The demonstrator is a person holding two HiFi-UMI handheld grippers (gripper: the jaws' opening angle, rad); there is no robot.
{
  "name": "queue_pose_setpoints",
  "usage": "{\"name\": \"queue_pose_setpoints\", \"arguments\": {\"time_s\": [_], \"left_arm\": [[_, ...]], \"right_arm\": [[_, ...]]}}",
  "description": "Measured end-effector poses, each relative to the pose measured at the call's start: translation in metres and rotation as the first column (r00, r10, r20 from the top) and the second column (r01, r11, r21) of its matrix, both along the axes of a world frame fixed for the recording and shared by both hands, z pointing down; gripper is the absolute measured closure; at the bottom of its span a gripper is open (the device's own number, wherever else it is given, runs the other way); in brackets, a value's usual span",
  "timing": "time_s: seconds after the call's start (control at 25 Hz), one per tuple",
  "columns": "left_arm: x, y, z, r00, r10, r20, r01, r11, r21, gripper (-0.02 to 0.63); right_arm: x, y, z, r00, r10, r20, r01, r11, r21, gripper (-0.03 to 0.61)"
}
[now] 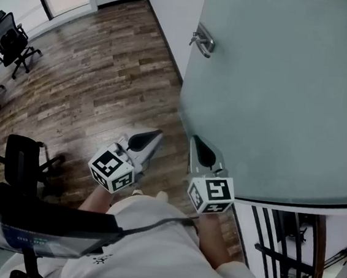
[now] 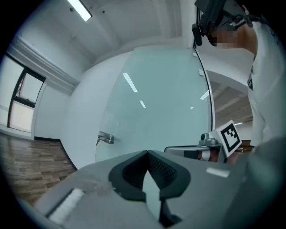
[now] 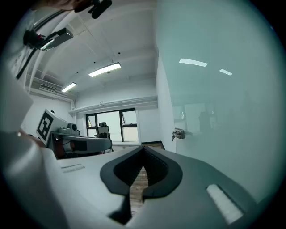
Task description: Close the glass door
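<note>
A tall frosted glass door [image 1: 276,97] fills the right of the head view, with a metal lever handle [image 1: 203,42] near its far edge. The handle [image 2: 105,138] also shows in the left gripper view, and the handle [image 3: 178,133] sits ahead and to the right in the right gripper view. My right gripper [image 1: 196,141] is shut and empty, its tip right beside the door's face; whether it touches I cannot tell. My left gripper [image 1: 154,134] is shut and empty too, a little left of it over the wood floor. Both grippers are held low and well short of the handle.
Wood floor [image 1: 93,77] stretches left and ahead. A white wall [image 1: 169,5] meets the door's far edge. Office chairs [image 1: 10,41] stand at far left and a black chair [image 1: 24,160] near my left side. A black metal railing [image 1: 286,240] is at lower right.
</note>
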State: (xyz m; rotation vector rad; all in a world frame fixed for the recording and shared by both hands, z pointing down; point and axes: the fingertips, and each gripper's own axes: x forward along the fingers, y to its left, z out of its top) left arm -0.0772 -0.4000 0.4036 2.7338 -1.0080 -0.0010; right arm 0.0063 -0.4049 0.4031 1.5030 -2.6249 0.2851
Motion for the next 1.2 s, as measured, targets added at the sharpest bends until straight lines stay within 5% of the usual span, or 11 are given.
{"name": "queue_pose_setpoints", "arguments": {"time_s": [0.92,1.2], "left_arm": [[0.001,0.003,-0.004,1.0,-0.004,0.019,0.004,1.0,-0.016,0.607],[-0.004,-0.003,-0.001,0.999,-0.026,0.021,0.026,1.0,-0.016,0.607]], "right_arm": [[-0.001,0.002,-0.016,0.997,-0.067,0.039,0.067,0.998,0.018,0.566],[-0.009,0.008,-0.006,0.994,-0.11,-0.011,0.11,0.994,-0.001,0.568]]}}
